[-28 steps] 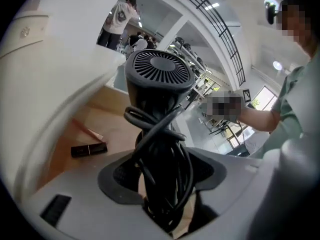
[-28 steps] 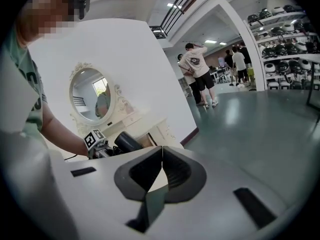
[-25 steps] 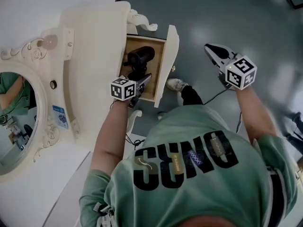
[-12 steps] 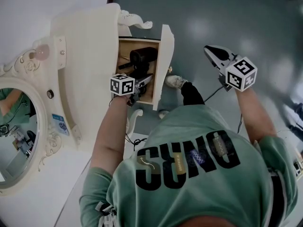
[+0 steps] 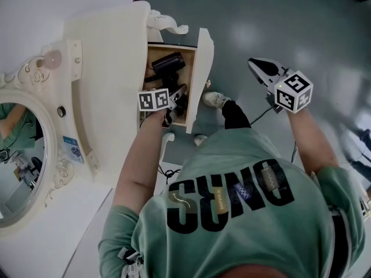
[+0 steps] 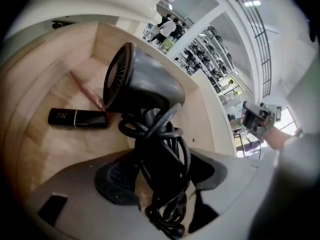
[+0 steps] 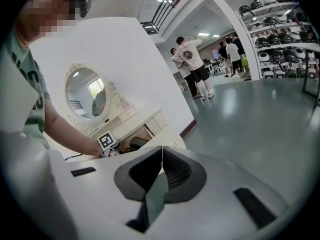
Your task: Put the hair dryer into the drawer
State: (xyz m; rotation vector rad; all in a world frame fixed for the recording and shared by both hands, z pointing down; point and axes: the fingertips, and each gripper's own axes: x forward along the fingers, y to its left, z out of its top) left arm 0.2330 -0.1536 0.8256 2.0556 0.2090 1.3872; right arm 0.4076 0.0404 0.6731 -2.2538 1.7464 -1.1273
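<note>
the black plastic hair dryer (image 6: 145, 84) looks matt, its black cord (image 6: 165, 179) smooth and shiny; the pale wooden drawer (image 6: 55, 139) is bare-grained, the cream painted counter (image 5: 110, 57) smooth.

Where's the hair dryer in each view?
Head view: hair dryer upper centre, inside the open drawer.
Left gripper view: hair dryer mid-frame, cord-wrapped handle gripped by the left gripper.
Right gripper view: hair dryer a small dark shape, lower left of centre.
Shared landmark: the drawer.
</note>
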